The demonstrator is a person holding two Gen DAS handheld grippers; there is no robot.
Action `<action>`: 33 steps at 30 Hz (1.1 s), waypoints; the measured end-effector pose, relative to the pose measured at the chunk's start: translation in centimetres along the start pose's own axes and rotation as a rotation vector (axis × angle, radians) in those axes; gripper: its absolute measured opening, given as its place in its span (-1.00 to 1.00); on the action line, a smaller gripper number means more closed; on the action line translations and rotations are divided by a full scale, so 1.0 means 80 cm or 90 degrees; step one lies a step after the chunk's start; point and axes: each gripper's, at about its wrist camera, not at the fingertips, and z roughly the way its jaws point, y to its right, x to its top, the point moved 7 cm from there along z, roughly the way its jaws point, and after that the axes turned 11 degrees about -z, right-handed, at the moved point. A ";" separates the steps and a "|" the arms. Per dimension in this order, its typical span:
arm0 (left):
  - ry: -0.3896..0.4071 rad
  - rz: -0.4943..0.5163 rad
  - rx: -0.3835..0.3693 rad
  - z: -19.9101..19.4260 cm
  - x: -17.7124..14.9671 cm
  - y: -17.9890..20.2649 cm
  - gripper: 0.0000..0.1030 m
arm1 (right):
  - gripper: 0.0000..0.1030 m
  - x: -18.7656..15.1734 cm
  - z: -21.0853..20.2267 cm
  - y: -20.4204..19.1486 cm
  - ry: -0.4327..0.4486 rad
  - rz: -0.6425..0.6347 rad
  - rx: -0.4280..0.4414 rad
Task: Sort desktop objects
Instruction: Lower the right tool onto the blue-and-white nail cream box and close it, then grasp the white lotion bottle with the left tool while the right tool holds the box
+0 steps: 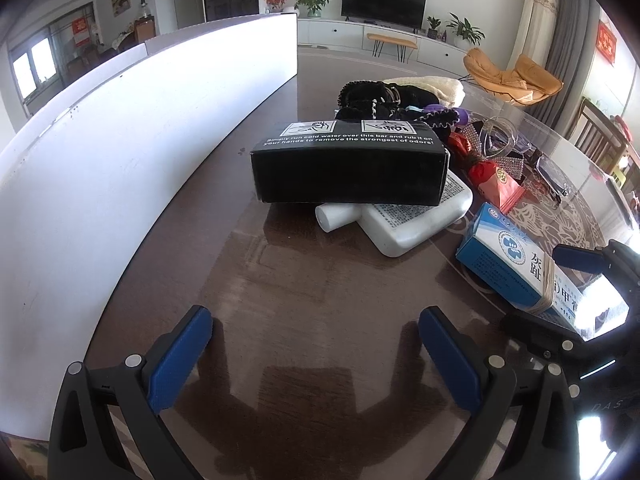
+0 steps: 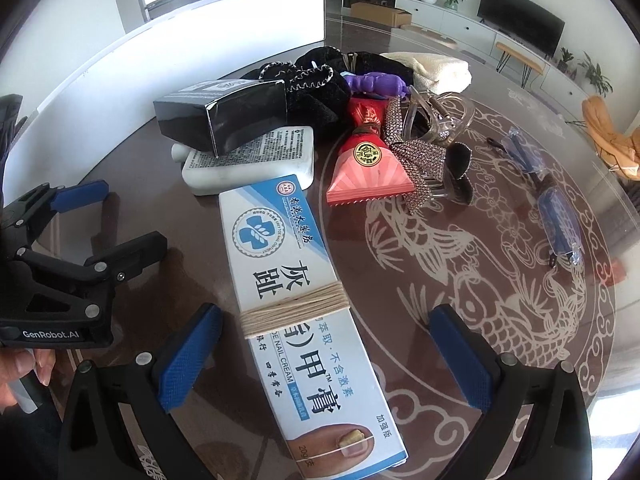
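Note:
A blue-and-white nail cream box wrapped with twine lies on the brown table, between the open fingers of my right gripper; it also shows in the left wrist view. A black box rests on a flat white bottle, ahead of my open, empty left gripper. Behind them are black fabric items, a red packet, a rhinestone bow clip and a clear hair claw. The left gripper shows at the left of the right wrist view.
A long white bin wall curves along the table's left side. A cream cloth lies at the back. A blue wrapped item and a smaller one lie to the right on the patterned table.

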 end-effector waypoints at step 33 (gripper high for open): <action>-0.079 0.069 -0.124 0.001 0.004 0.023 1.00 | 0.27 -0.093 -0.061 0.050 0.083 0.135 -0.107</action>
